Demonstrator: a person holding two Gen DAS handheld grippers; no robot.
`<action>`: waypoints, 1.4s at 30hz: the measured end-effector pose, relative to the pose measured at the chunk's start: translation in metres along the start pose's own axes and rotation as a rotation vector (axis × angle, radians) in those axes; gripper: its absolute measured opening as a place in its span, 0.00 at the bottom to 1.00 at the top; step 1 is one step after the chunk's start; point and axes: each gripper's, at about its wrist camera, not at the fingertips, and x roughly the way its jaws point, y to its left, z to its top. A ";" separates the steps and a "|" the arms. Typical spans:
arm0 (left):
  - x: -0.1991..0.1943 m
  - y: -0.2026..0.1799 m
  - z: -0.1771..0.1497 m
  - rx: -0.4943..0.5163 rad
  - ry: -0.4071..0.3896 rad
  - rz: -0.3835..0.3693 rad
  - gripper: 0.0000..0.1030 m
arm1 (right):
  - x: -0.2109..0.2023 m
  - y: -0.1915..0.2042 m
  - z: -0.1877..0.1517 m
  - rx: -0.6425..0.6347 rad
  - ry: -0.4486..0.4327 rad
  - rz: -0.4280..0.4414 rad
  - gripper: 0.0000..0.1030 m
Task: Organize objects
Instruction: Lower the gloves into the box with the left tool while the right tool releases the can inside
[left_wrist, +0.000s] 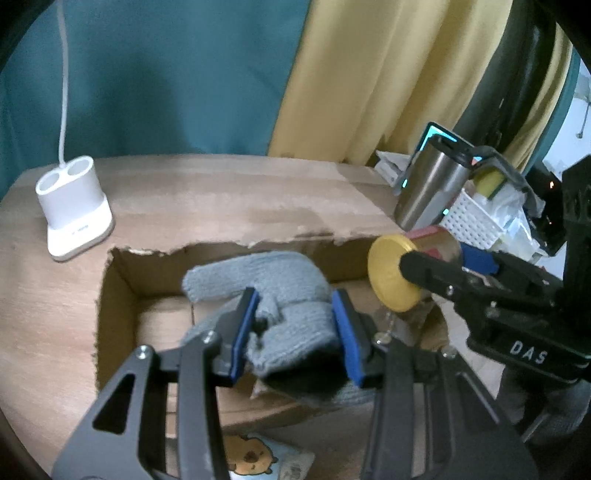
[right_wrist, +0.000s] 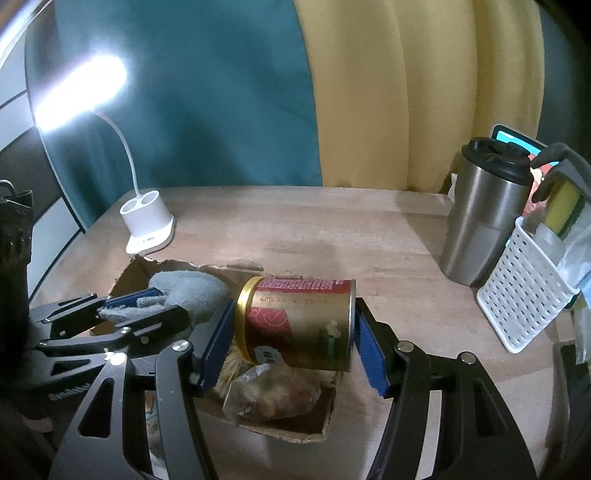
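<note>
Left wrist view. Far left of the left tool (left_wrist: 295, 328), a white lamp base (left_wrist: 74, 210) stands on the wooden tabletop (left_wrist: 221, 199), its thin neck rising out of view. The left tool is clenched on a grey knitted glove (left_wrist: 280, 295), both blue pads pressing its sides; the glove hangs over a torn cardboard box (left_wrist: 118, 288) that lies directly beneath the tool. To the right of this tool, the right tool (left_wrist: 417, 269) holds a can (left_wrist: 402, 273) with a yellow lid, lying sideways above the box's right end. Beyond it stand a steel travel mug (left_wrist: 428, 188) and a white perforated basket (left_wrist: 469, 218).

Right wrist view. At far left the lit lamp (right_wrist: 79, 92) bends over its base. The left tool enters from the left, the glove gripped in it above the box's far left corner. Centre, the right tool (right_wrist: 295, 328) grasps the red and gold can end to end, one pad on the lid, the other on the base, holding it level above the box. Under the can, inside the box, lies a crumpled clear packet (right_wrist: 273, 395). To the right of the tool stand the mug and the basket, which holds a yellow sponge (right_wrist: 563, 206).
</note>
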 end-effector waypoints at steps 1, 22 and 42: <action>0.002 0.000 -0.001 -0.002 0.003 0.000 0.41 | 0.001 0.000 0.000 -0.001 -0.002 0.002 0.63; 0.014 0.002 -0.001 -0.042 0.024 -0.029 0.42 | 0.030 0.000 0.006 0.044 0.036 0.048 0.63; 0.038 -0.011 -0.012 0.008 0.075 -0.059 0.57 | 0.037 -0.022 -0.006 0.101 0.065 -0.030 0.78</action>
